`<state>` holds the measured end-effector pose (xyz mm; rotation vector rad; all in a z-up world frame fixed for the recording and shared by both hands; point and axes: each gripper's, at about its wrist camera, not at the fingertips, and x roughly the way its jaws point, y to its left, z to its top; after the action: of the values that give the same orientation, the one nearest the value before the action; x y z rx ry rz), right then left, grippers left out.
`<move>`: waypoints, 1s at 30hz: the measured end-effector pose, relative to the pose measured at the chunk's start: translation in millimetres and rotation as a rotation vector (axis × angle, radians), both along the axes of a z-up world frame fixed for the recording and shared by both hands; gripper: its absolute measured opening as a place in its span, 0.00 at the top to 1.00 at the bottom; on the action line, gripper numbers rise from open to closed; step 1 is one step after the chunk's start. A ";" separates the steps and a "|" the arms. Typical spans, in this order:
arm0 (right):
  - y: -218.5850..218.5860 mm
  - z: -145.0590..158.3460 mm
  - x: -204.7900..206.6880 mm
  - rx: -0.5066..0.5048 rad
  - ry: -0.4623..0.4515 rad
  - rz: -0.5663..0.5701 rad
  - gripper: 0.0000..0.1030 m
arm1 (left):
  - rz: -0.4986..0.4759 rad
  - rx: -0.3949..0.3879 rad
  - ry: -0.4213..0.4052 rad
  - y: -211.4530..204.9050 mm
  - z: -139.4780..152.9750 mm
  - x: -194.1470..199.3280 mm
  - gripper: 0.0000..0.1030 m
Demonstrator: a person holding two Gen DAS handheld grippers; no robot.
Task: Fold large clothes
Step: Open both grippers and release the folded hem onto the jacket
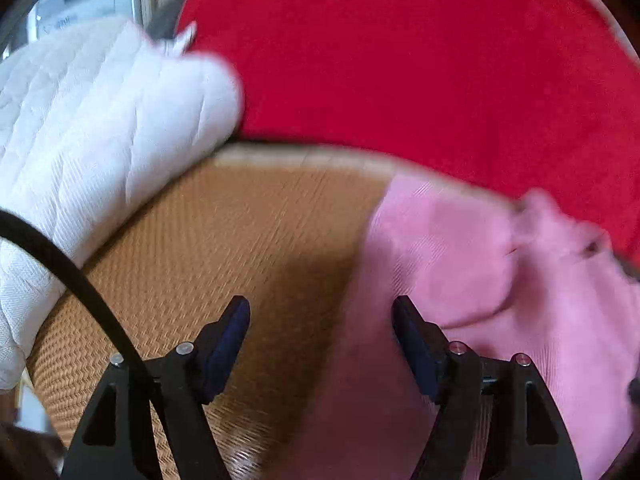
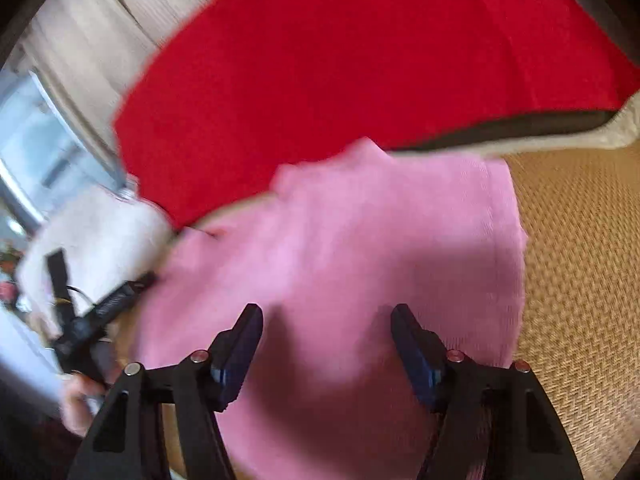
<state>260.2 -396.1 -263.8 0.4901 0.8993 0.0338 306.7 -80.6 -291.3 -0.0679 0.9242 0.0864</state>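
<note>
On the woven mat (image 1: 224,232), the pink garment's (image 2: 360,248) edge lies between both grippers' released jaws.

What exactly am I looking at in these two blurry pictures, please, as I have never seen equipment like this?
A person holds a two-finger tool in each hand, and a fisheye camera on each looks along its fingers. The left tool is open over a woven mat, beside a pink garment. The right tool is open above the same garment, holding nothing. Beyond lie a red cloth and a white quilted textile. In the right view, the left tool also shows at the left edge.
</note>
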 end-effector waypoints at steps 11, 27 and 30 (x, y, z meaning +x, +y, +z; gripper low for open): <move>-22.6 24.7 -0.4 0.191 -0.158 -0.036 0.45 | -0.039 -0.209 -0.138 -3.9 43.2 3.2 0.26; -26.8 -19.2 39.8 0.264 -0.122 -0.020 0.45 | -0.067 -0.144 0.076 -46.8 -7.5 94.5 0.19; -30.3 -19.1 40.7 0.255 -0.131 -0.031 0.45 | -0.067 -0.145 0.057 -47.9 -7.8 91.2 0.19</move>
<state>300.9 -426.4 -282.9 0.7313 0.7616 0.1519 397.8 -128.5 -299.1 -0.1698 0.9885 -0.0410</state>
